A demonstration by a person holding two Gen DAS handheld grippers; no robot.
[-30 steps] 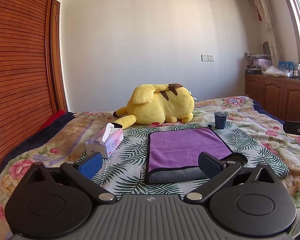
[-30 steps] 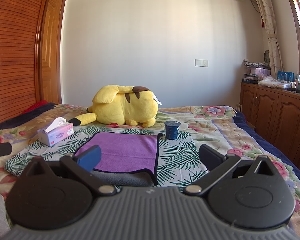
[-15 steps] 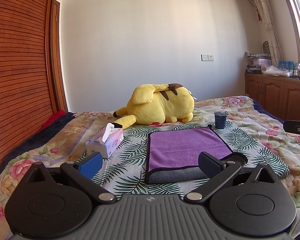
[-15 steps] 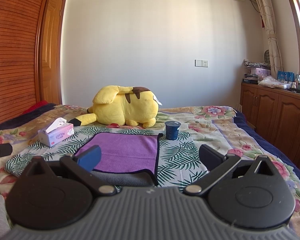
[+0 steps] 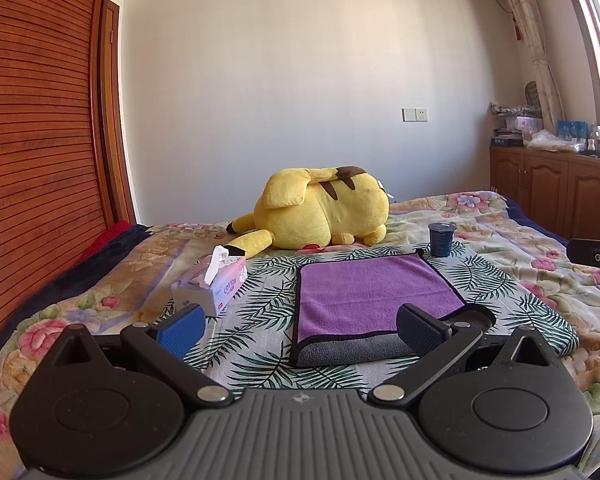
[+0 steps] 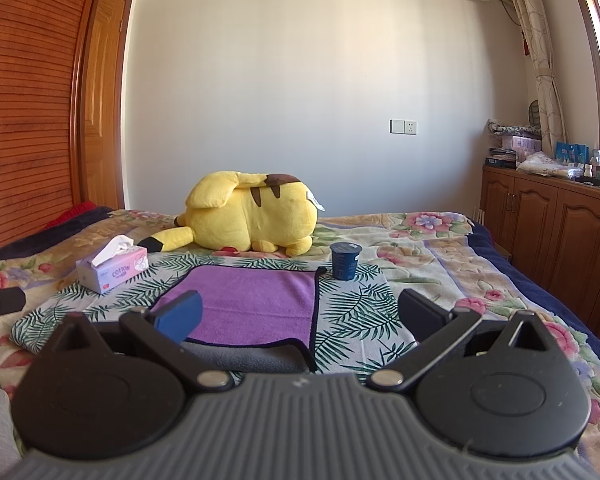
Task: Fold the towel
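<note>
A purple towel with a black hem and grey underside lies flat on the leaf-print cloth on the bed; its near edge is turned up, showing grey. It also shows in the right wrist view. My left gripper is open and empty, held just short of the towel's near edge. My right gripper is open and empty, near the towel's near right corner. The right gripper's body shows at the right edge of the left wrist view.
A yellow plush toy lies behind the towel. A tissue box stands to its left. A dark blue cup stands at its far right corner. Wooden cabinets line the right wall, a slatted wardrobe the left.
</note>
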